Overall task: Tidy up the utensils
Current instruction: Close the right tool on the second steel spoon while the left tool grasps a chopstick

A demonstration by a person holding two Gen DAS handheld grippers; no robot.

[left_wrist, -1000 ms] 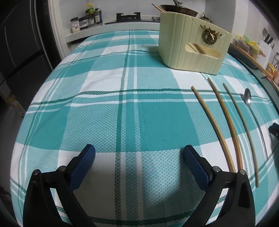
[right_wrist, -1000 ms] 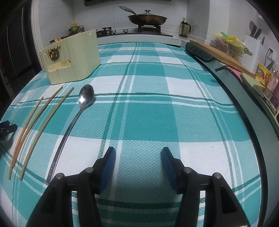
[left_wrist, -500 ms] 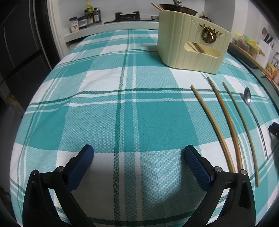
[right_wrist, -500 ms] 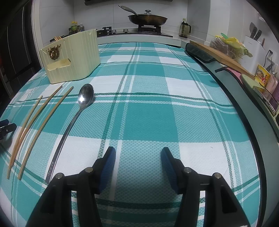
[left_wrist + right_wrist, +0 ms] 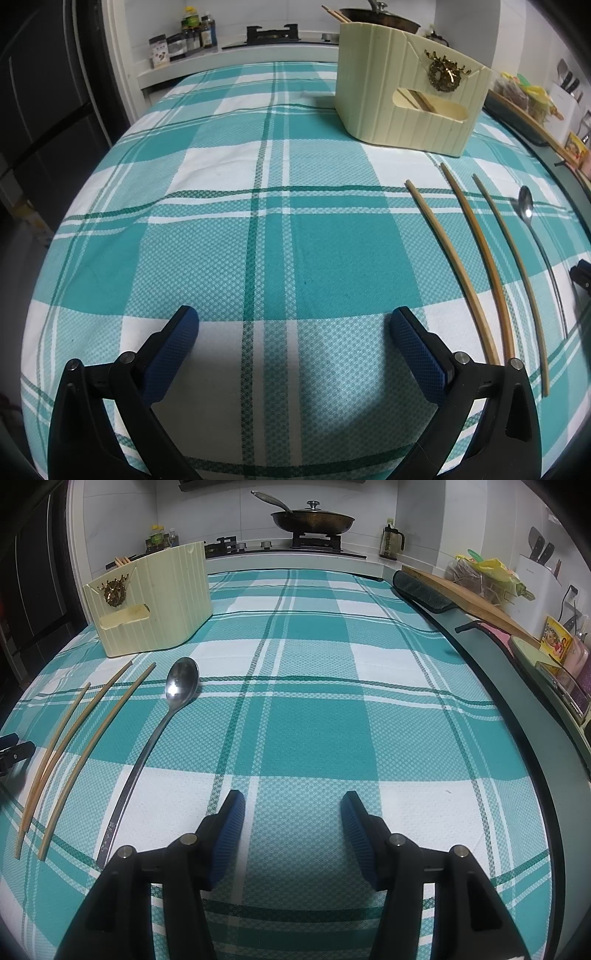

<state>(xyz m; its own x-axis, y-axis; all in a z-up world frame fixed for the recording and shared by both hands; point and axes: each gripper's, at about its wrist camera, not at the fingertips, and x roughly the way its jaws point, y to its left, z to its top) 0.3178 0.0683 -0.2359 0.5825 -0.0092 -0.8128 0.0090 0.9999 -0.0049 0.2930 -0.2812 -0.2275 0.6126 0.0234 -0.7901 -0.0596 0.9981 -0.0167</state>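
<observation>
The surface (image 5: 221,206) is covered with a teal-and-white checked cloth. Near its far side stands a cream ribbed utensil holder (image 5: 399,99) with a gold ornament on its front and a low open front pocket; a pair of chopstick ends pokes up from its tall back compartment.

Three loose bamboo chopsticks (image 5: 480,258) lie on the cloth in front of the holder, roughly side by side and pointing toward it, apart from one another at their far tips. In the right wrist view the two leftmost appear to meet or cross along their near halves. Just beside them, on the side nearer the right gripper, lies a metal spoon (image 5: 173,705), bowl up and toward the holder, its long handle running back toward the camera. None of these pieces is touched by either gripper.

The left gripper (image 5: 295,325) hovers over bare cloth, its jaws wide apart with nothing between them, the chopsticks off to its right. The right gripper (image 5: 293,805) also hangs over bare cloth with its jaws apart and empty; the end of the spoon handle lies just to the left of its left finger.

Behind the surface runs a kitchen counter with a stove and a lidded pan (image 5: 312,518).
</observation>
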